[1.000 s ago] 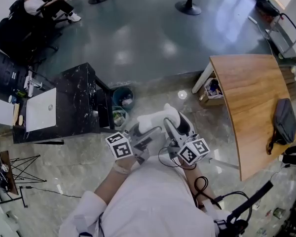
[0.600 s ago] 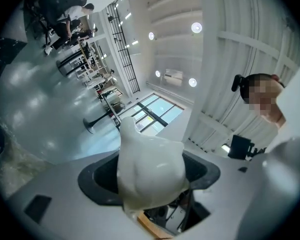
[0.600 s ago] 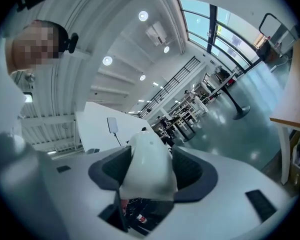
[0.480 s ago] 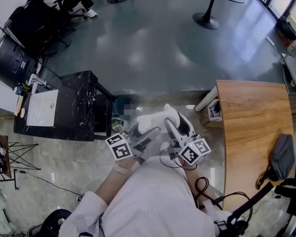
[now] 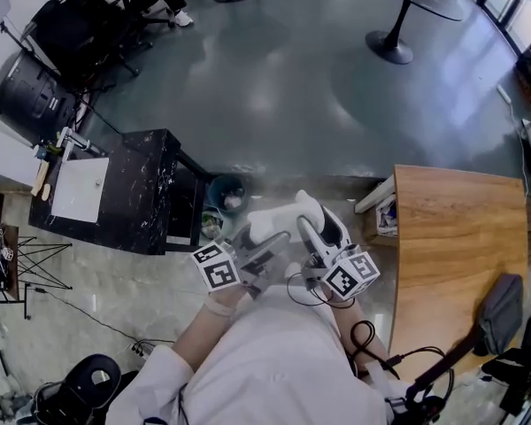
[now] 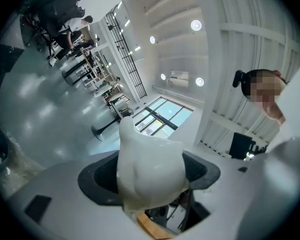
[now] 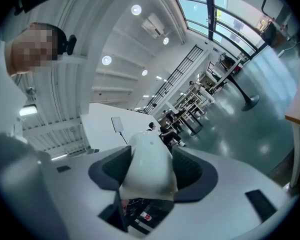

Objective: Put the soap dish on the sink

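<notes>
You hold the white soap dish (image 5: 281,214) in front of your body between both tools: the left gripper (image 5: 267,241) clamps one side and the right gripper (image 5: 306,230) the other, pads pressing on it. The right jaws, set wide, have just been closing slightly with the dish between them. The dish is well apart from the white sink (image 5: 78,189) in the black counter (image 5: 146,189) at your left.

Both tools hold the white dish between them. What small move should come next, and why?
Probably carry the soap dish toward the white sink at the head view's left. The left tool and right tool both clamp it, yet it hangs over the floor, well apart from the black counter.
</notes>
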